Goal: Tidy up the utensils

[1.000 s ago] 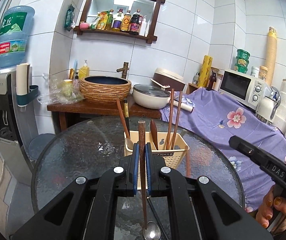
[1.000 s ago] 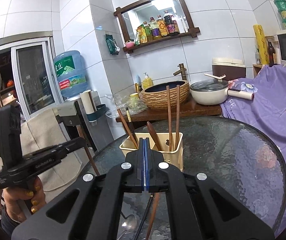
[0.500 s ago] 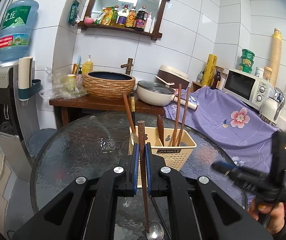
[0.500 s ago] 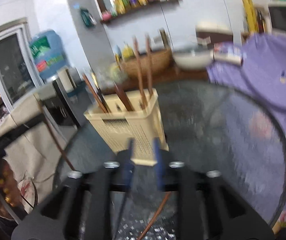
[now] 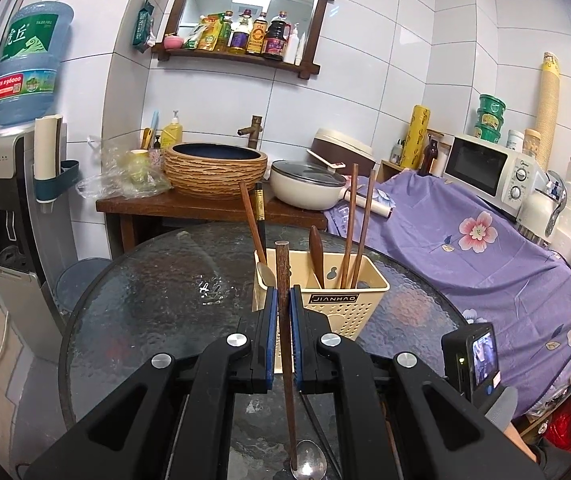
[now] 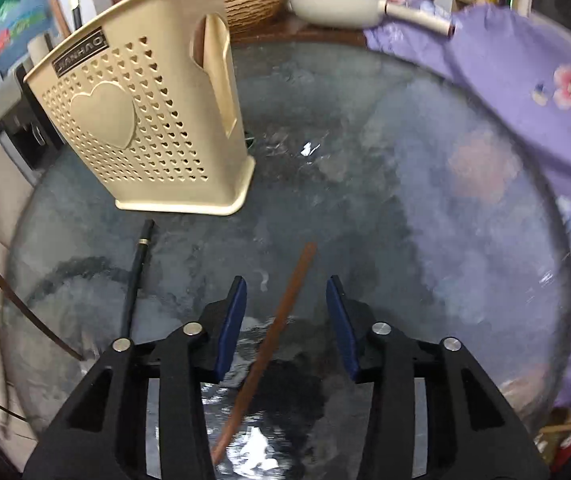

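A beige perforated utensil caddy point(image 5: 341, 300) point(image 6: 137, 120) stands on the round glass table point(image 5: 157, 300) and holds several wooden chopsticks and spoons. My left gripper point(image 5: 281, 300) is shut on a dark wooden chopstick point(image 5: 283, 272) held upright just in front of the caddy. My right gripper point(image 6: 285, 280) points steeply down at the table. Its jaws are closing, and a lighter brown chopstick point(image 6: 285, 312) lies on the glass between them with neither pad touching it. A black-handled spoon point(image 6: 137, 272) lies on the glass to the left of the right gripper.
A purple flowered cloth point(image 5: 485, 248) point(image 6: 525, 80) covers the counter right of the table, with a microwave point(image 5: 489, 172) on it. Behind the table stand a wooden stand with a woven basin point(image 5: 215, 172) and a white pan point(image 5: 305, 188). A water dispenser point(image 5: 1, 200) is at the left.
My right gripper has dropped and tilted down toward the table, and its jaws went from shut to apart around the brown chopstick. The left gripper keeps its chopstick almost still.
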`<state>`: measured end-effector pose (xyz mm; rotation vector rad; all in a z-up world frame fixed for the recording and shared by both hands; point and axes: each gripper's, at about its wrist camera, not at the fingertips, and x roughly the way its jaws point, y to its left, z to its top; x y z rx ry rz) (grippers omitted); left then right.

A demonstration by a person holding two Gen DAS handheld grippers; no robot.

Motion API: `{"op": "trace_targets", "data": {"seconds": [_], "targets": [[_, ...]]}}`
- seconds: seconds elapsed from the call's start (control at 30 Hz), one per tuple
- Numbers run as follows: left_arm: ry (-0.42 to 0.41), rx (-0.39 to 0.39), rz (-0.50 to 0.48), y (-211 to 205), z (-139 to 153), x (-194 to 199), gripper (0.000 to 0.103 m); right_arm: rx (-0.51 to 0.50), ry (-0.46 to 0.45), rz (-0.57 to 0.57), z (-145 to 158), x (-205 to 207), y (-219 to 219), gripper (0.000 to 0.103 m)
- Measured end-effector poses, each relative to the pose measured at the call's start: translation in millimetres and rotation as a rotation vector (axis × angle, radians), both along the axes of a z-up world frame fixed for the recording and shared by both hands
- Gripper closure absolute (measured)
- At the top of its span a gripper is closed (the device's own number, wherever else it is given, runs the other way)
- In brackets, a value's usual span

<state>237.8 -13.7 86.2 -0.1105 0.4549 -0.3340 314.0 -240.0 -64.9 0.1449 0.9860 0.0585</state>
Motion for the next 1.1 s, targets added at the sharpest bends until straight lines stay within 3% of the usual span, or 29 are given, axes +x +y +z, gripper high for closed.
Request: {"op": "trace_targets", "data": {"seconds": [0.1, 0.37, 0.77, 0.97, 1.1], "targets": [[0.001, 0.002, -0.001, 0, 0, 0, 0.097, -0.015, 0.013, 0.017, -3, 4, 8, 0.066], [0.002, 0.004, -0.003, -1, 0, -1, 0.097, -0.056, 0.008, 0.005, -10, 6, 13, 0.092], [0.001, 0.005, -0.011, -5, 0, -3, 0.097, 0.082, -0.062, -0.027, 6, 4, -6, 0.096], [-0.007, 0.002, -0.012, -5, 3, -6, 0.097, 0.217, -0.196, 0.007, 42, -10, -15, 0.096], [-0.016, -0.002, -0.017, -4, 7, -9, 0.097, 0.221, -0.304, 0.054, 75, -26, -12, 0.096]]}}
